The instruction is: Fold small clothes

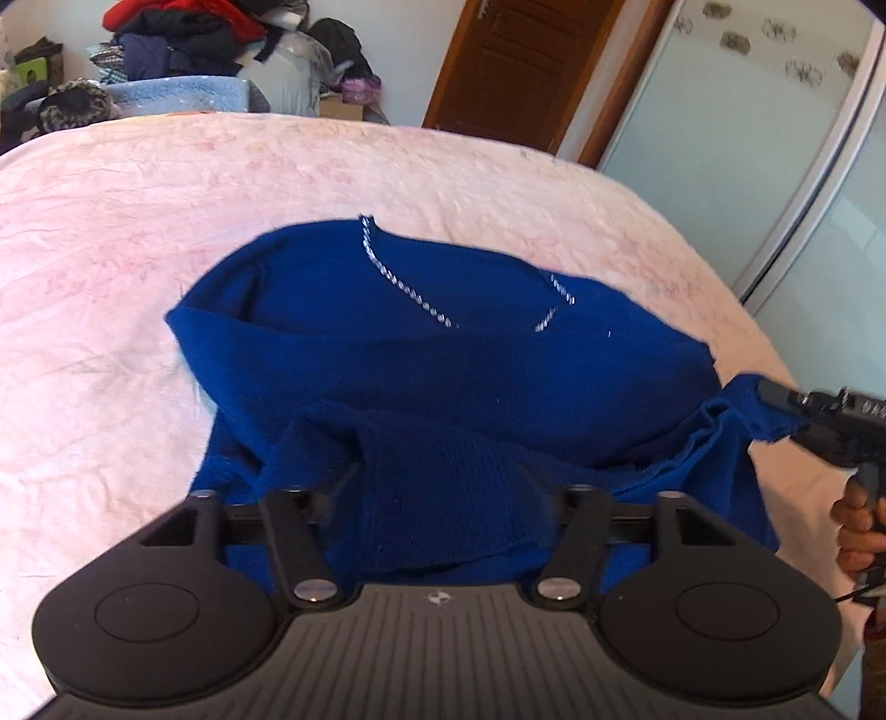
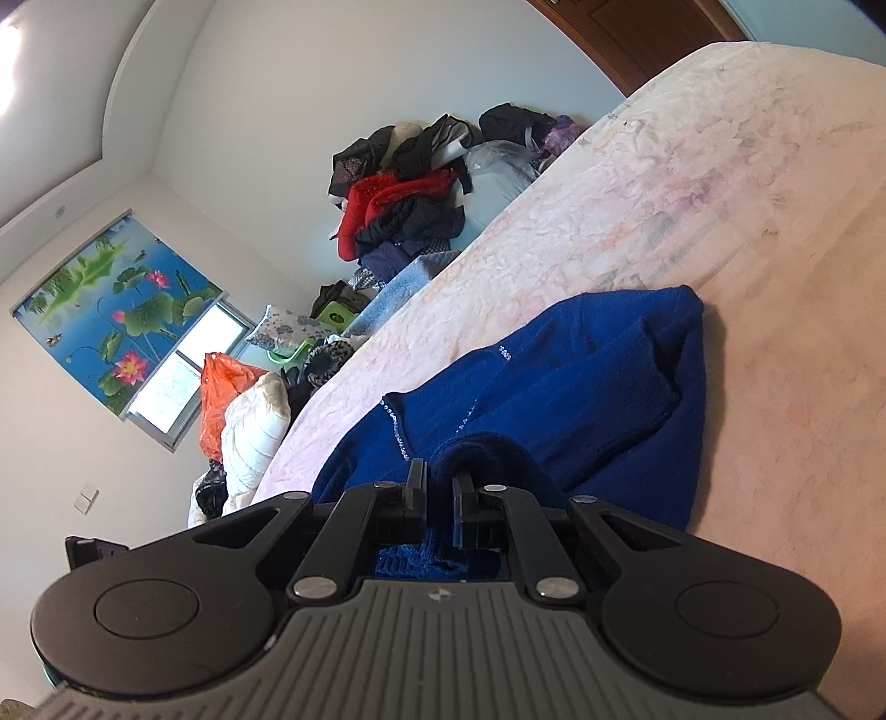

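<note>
Sweater (image 1: 443,354): blue knit with a sparkly neckline trim, lying bunched on the pink bed (image 1: 166,221), its near hem lifted off the cover.
Left gripper (image 1: 437,487): fingers set fairly wide, a thick fold of the hem between them.
Right gripper (image 2: 440,487): fingers narrow, pinched on a ridge of the blue knit; seen from the left wrist view at the sweater's right corner.
Background: clothes pile (image 2: 404,194) beyond the bed's far edge.

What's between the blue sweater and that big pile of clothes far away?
Only bare pink bedspread lies between the blue sweater and the pile of clothes, as the left wrist view shows.
</note>
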The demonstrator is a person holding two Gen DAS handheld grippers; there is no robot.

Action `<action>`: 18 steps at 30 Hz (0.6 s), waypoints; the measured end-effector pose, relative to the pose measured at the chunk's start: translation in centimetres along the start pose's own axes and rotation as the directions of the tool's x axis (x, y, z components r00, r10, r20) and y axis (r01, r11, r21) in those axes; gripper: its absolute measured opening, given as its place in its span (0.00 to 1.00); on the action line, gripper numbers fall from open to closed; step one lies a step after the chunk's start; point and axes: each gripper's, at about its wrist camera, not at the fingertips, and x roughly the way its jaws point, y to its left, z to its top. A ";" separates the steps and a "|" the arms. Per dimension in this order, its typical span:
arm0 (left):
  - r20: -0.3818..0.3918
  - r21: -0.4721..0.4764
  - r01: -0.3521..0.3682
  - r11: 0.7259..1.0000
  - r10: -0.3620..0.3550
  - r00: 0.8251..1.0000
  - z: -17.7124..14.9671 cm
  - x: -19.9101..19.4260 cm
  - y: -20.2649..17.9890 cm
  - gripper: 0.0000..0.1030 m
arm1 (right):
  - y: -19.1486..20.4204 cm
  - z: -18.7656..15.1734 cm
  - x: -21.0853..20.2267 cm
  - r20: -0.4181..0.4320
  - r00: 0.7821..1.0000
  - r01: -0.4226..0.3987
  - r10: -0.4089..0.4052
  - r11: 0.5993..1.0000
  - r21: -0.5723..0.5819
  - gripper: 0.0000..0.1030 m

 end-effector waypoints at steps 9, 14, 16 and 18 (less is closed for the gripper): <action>0.025 -0.035 -0.031 0.999 0.032 0.999 -1.0 -0.3 0.6 0.03 | -0.3 0.0 -0.2 0.007 1.000 0.004 -0.004 1.000 0.012 0.11; 0.114 -0.049 -0.027 0.998 0.033 0.993 -0.4 -3.3 0.0 0.03 | 0.2 0.2 -0.7 0.036 0.999 -0.016 0.016 1.000 0.013 0.11; 0.151 -0.068 -0.030 0.997 0.040 0.988 0.1 -4.3 0.1 0.03 | 0.4 0.4 -0.6 0.039 0.999 -0.016 0.016 1.000 0.006 0.11; 0.197 -0.081 -0.037 0.996 0.053 0.979 0.9 -5.2 0.1 0.03 | 0.5 0.6 -0.5 0.044 0.999 -0.012 0.012 1.000 0.004 0.11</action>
